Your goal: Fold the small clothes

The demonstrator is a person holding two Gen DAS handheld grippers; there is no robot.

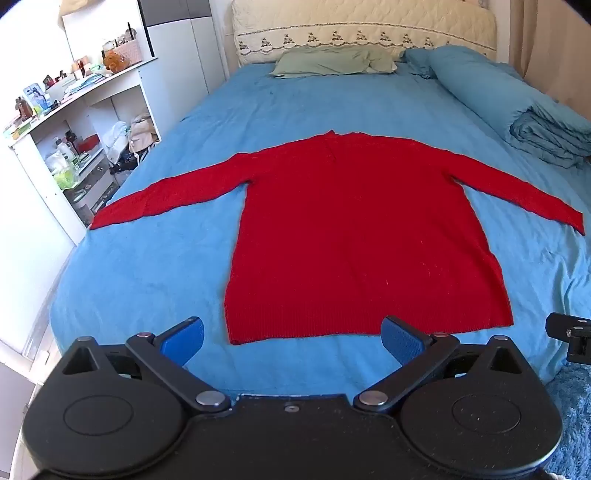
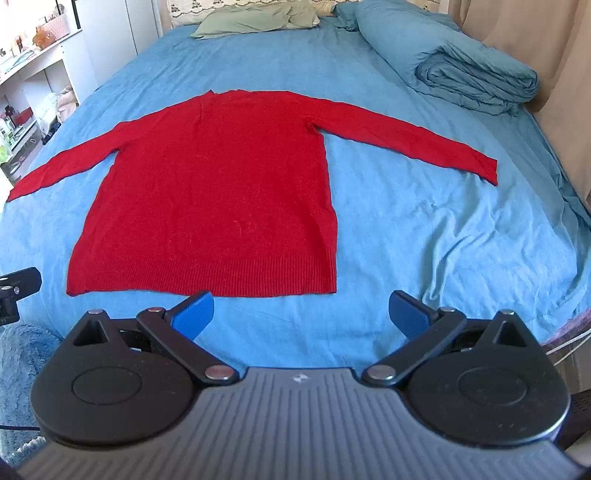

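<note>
Two black grippers with blue pads hang over the near edge of the bed. The left gripper (image 1: pixel 292 338) has its jaws wide apart and holds nothing. The right gripper (image 2: pixel 302 313) is wide apart too, and empty.

Just past them lies the red knitted long-sleeved sweater (image 1: pixel 354 236), flat on the blue bed sheet (image 1: pixel 147 266), with both sleeves spread out to the sides and the ribbed hem nearest the grippers.

No fold looks made yet, so this seems to be the very start. Next, I think, each gripper must go down to a sleeve or a hem corner and pinch it.

Only the left view shows the whole white shelf full of small things (image 1: pixel 74 122) and the cream quilted headboard (image 1: pixel 362 29). Only the right view shows all of the rolled blue blanket (image 2: pixel 476 77).
</note>
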